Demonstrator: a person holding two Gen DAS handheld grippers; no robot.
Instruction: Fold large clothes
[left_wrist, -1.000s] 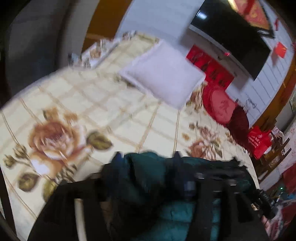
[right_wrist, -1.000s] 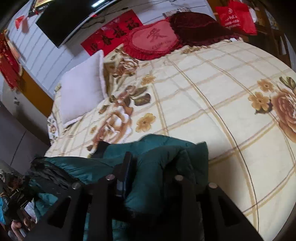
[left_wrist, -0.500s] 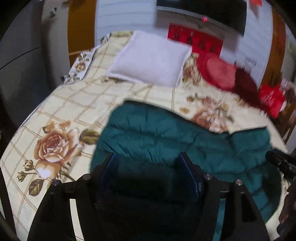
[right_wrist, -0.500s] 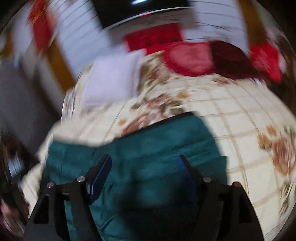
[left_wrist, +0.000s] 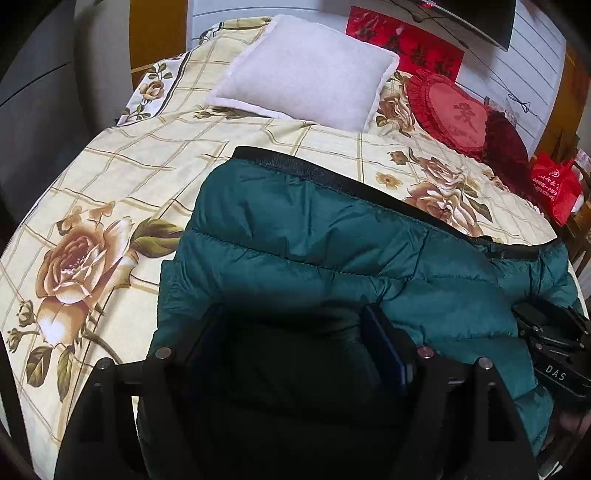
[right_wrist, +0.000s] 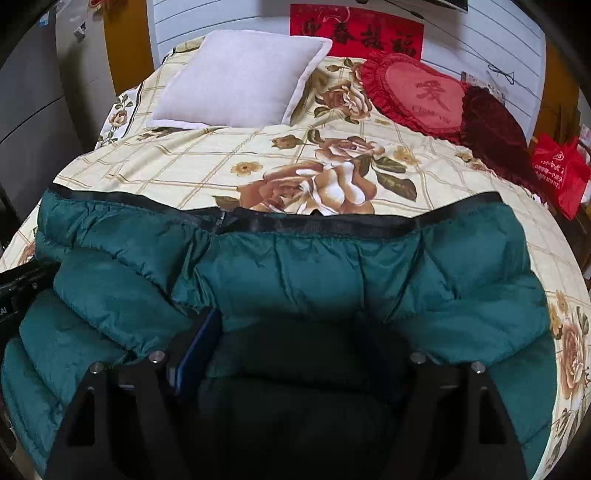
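Teal puffer jacket (right_wrist: 314, 280) lies spread across the near end of the bed (right_wrist: 207, 162), black hem toward the white pillow (right_wrist: 240, 77). Left hand-held gripper (left_wrist: 291, 339) jaws opening, wide over the jacket's left part, pads not pressing. Right hand-held gripper (right_wrist: 295, 343) jaws opening over the middle, nothing grasped.

A wide bed covered in a cream bedspread (right_wrist: 207, 162) with a brown grid and large printed roses fills the space ahead of the jaws. Farther ahead lie a square pale lilac pillow (right_wrist: 236, 81), a red heart-shaped frilled cushion (right_wrist: 421, 96) and a dark maroon velvet cushion (right_wrist: 495, 136). Behind them rises a white panelled wall (right_wrist: 461, 40) bearing a red banner (right_wrist: 354, 31). A red shopping bag (right_wrist: 557, 170) stands far right.
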